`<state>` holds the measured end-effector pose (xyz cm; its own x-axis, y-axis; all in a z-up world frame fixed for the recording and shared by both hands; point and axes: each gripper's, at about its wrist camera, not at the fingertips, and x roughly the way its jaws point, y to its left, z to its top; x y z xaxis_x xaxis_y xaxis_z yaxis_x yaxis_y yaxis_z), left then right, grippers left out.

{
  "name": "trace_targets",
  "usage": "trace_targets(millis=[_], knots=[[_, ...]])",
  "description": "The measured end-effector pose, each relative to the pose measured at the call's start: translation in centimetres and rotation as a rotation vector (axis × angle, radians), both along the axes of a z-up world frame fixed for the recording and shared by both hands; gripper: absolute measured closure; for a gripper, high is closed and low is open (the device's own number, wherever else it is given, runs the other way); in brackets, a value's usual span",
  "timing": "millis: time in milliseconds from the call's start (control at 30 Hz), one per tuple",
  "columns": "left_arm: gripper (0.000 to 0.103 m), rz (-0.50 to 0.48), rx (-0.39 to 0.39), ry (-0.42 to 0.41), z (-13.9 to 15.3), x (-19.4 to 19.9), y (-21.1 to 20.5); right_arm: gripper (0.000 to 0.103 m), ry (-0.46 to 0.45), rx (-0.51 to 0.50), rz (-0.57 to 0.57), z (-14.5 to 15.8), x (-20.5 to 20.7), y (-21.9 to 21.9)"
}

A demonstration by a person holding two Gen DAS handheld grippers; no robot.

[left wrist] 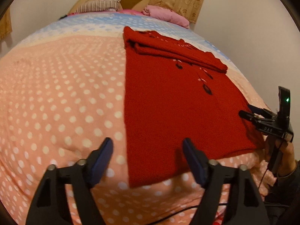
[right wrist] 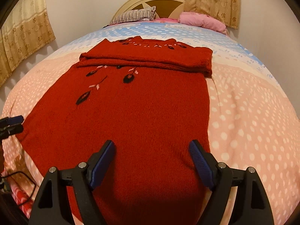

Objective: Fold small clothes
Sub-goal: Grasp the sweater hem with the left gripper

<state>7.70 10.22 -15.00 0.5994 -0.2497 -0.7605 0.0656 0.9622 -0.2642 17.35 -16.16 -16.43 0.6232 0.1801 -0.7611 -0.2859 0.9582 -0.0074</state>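
Jaws of both grippers stand wide apart and hold nothing. Left gripper, seen from its own wrist camera, hovers over the near left edge of the red sweater: its left finger lies over the bedspread, its right finger over the knit, so the sweater's straight left edge runs up between the two. Right gripper, in its own view, is centred over the lower body of the red sweater, with both fingers above red cloth near the hem; whether the fingertips touch the cloth cannot be told. From the left wrist view the right gripper appears at the sweater's right edge, held by a hand; from the right wrist view the left gripper appears at the sweater's left edge.

Sweater lies flat on the bed, neckline toward the headboard, hem toward the grippers. Sleeves are folded across the chest as a band below the neckline. Embroidered dark flowers with pink leaves trail down the front. Striped pillow and pink bedding lie at the head of the bed; patterned curtains hang behind.
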Motion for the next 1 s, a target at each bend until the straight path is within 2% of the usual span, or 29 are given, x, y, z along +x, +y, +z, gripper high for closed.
trace_targets(millis=[300, 333, 367, 433, 533, 667, 767, 1000], knots=[[0.032, -0.006, 0.062, -0.018, -0.3, -0.6, -1.4, 0.020, -0.010, 0.003, 0.003, 0.0, -0.7, -0.4], [0.035, -0.010, 0.075, -0.020, -0.4, -0.7, -1.7, 0.020, -0.009, 0.004, 0.003, 0.0, -0.8, -0.4], [0.047, -0.013, 0.094, -0.022, -0.4, -0.8, -1.9, 0.020, -0.007, 0.006, 0.003, 0.1, -0.8, -0.5], [0.060, -0.018, 0.124, -0.021, -0.3, -0.9, -2.2, 0.020, -0.004, 0.020, -0.003, 0.3, -1.1, -0.9], [0.087, -0.009, 0.108, -0.013, -0.1, -0.9, -1.6, 0.020, 0.001, 0.053, -0.025, 0.7, -1.7, -1.9], [0.092, -0.010, 0.060, -0.007, 0.2, -1.1, -0.8, 0.020, 0.004, 0.081, -0.068, 1.3, -2.7, -3.6], [0.093, -0.018, 0.025, -0.032, 1.1, -1.4, -0.3, 0.020, 0.009, 0.099, -0.096, 1.8, -3.8, -4.9], [0.093, -0.019, -0.002, -0.058, 1.8, -1.5, 0.5, 0.020, 0.067, 0.182, -0.107, 1.9, -6.1, -7.0]])
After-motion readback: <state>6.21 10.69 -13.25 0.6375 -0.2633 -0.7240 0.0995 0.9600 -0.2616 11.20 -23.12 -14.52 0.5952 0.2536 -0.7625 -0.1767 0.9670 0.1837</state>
